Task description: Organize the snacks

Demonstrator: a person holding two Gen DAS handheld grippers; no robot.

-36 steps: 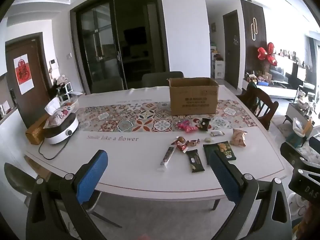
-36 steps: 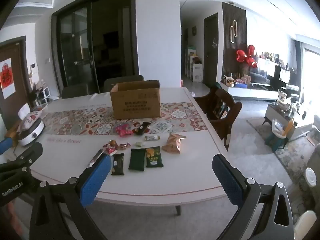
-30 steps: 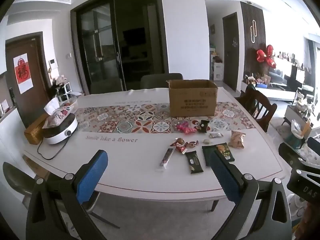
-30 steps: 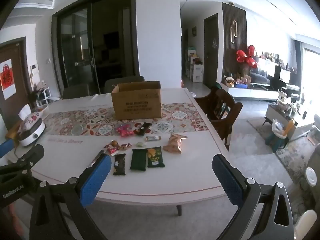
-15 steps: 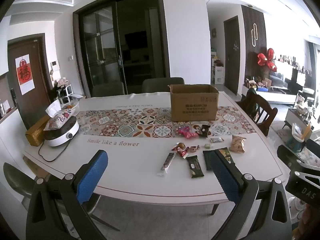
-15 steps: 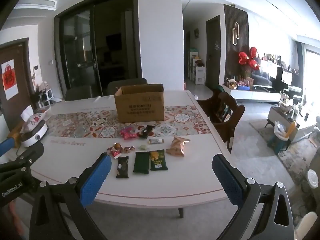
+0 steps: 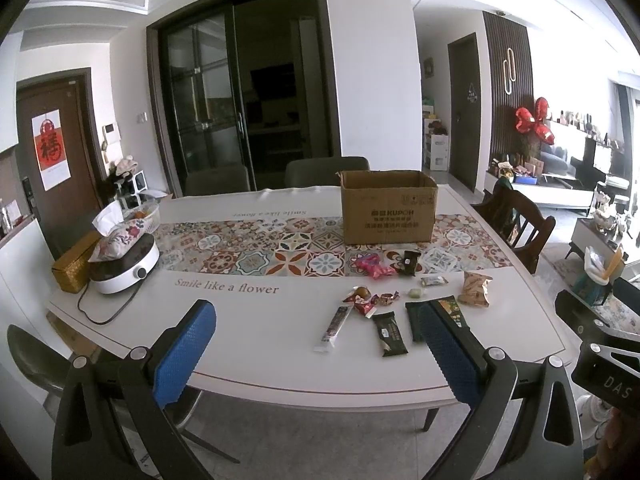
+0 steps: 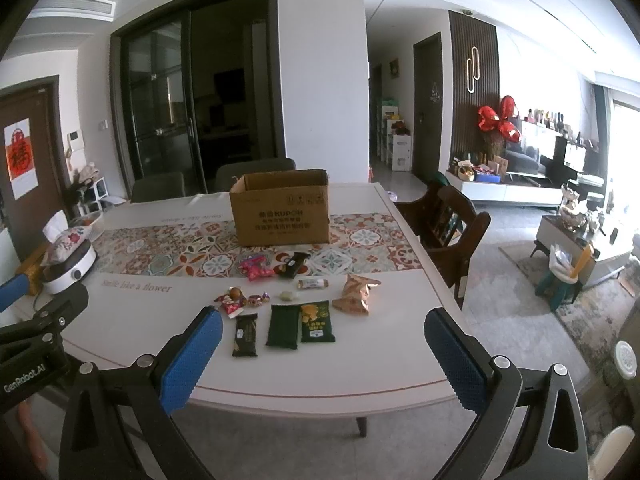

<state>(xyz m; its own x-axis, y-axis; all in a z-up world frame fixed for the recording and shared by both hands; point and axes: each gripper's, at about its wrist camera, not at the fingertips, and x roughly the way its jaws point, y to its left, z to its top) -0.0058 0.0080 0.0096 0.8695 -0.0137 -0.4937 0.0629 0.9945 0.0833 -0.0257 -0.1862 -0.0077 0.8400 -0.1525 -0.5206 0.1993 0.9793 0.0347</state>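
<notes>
Several snack packets lie on the white table (image 8: 360, 360): a dark bar (image 8: 245, 334), two dark green bags (image 8: 300, 324), a tan bag (image 8: 356, 294), a pink packet (image 8: 255, 267), small candies (image 8: 236, 300) and a long white stick packet (image 7: 335, 329). An open cardboard box (image 8: 282, 212) stands behind them on the patterned runner; it also shows in the left wrist view (image 7: 387, 211). My left gripper (image 7: 316, 344) and right gripper (image 8: 324, 350) are open and empty, held before the table's near edge.
A white cooker with a tissue pouch (image 7: 122, 258) and a golden box (image 7: 74, 266) sit at the table's left end. Wooden chairs (image 8: 448, 228) stand at the right side, grey chairs behind. A living room lies to the right.
Both grippers have edged closer to the table and slightly up; the snacks and box look nearer. Nothing on the table moved.
</notes>
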